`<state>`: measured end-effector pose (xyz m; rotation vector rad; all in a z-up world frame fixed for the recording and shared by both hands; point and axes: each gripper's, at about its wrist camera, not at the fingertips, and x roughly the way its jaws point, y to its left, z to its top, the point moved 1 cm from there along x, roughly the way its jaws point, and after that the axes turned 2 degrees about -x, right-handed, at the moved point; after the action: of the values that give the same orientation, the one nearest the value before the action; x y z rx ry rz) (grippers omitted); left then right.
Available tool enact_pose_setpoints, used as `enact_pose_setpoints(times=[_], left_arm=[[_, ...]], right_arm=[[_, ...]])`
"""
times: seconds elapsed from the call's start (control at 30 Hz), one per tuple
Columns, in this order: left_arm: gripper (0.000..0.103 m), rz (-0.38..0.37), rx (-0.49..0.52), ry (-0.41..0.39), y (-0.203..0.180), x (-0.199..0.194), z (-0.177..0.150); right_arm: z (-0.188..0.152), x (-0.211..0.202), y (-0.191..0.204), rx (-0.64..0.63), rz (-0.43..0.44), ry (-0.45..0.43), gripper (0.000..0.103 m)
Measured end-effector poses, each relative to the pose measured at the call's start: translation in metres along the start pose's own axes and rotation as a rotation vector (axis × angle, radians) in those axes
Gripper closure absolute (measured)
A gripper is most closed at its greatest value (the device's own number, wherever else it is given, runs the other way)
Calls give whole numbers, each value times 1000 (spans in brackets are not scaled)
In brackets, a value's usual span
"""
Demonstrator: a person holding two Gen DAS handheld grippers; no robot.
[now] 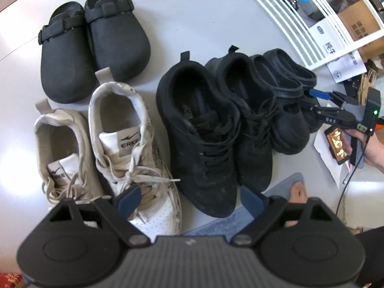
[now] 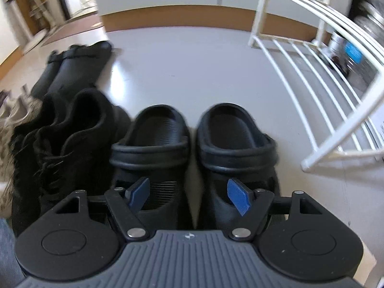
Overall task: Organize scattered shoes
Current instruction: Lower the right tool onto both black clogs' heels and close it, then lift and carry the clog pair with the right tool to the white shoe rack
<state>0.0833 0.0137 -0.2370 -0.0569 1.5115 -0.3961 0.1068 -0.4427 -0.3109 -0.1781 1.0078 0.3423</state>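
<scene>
Shoes stand in pairs on the pale floor. In the left wrist view black clogs (image 1: 93, 45) sit at the back left, beige ERKE sneakers (image 1: 108, 148) in front of them, black lace-up sneakers (image 1: 211, 129) in the middle and black rubber clogs (image 1: 285, 100) at the right. My left gripper (image 1: 189, 202) is open and empty above the sneaker toes. My right gripper (image 2: 189, 196) is open and empty just above the toes of the rubber clogs (image 2: 192, 148); it also shows in the left wrist view (image 1: 321, 103). The black sneakers (image 2: 69, 139) lie left of it.
A white wire rack (image 1: 302, 21) (image 2: 319, 76) stands at the right with boxes and papers behind it. A small picture card (image 1: 338, 144) lies on the floor at the right. My foot (image 1: 297, 192) is near the front. A brown skirting board (image 2: 177, 21) runs along the far wall.
</scene>
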Motion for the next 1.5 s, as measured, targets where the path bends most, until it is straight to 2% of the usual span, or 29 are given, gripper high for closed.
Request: enact_pose_setpoints(times=[0.1, 0.2, 0.33, 0.4, 0.6, 0.63, 0.7, 0.73, 1.2, 1.5], left_arm=[[12, 3, -3, 6, 2, 1, -1], [12, 3, -9, 10, 4, 2, 0], [12, -3, -14, 10, 3, 2, 2], [12, -6, -11, 11, 2, 2, 3], [12, -6, -11, 15, 2, 3, 4], [12, -5, -12, 15, 3, 3, 4], [12, -3, -15, 13, 3, 3, 5], [12, -2, -16, 12, 3, 2, 6], [12, 8, 10, 14, -3, 4, 3], [12, 3, 32, 19, -13, 6, 4]], right_arm=[[2, 3, 0, -13, -5, -12, 25], [0, 8, 2, -88, -17, 37, 29], [-3, 10, -1, -78, -7, 40, 30], [1, 17, -3, -54, -14, 53, 40], [6, 46, -8, -33, -15, 104, 49], [5, 47, -9, -26, -13, 106, 53], [5, 49, -12, -7, -9, 111, 68], [5, 49, -12, -2, -12, 112, 70], [-6, 39, -42, 128, -145, 125, 74], [14, 12, -60, 215, -199, -2, 77]])
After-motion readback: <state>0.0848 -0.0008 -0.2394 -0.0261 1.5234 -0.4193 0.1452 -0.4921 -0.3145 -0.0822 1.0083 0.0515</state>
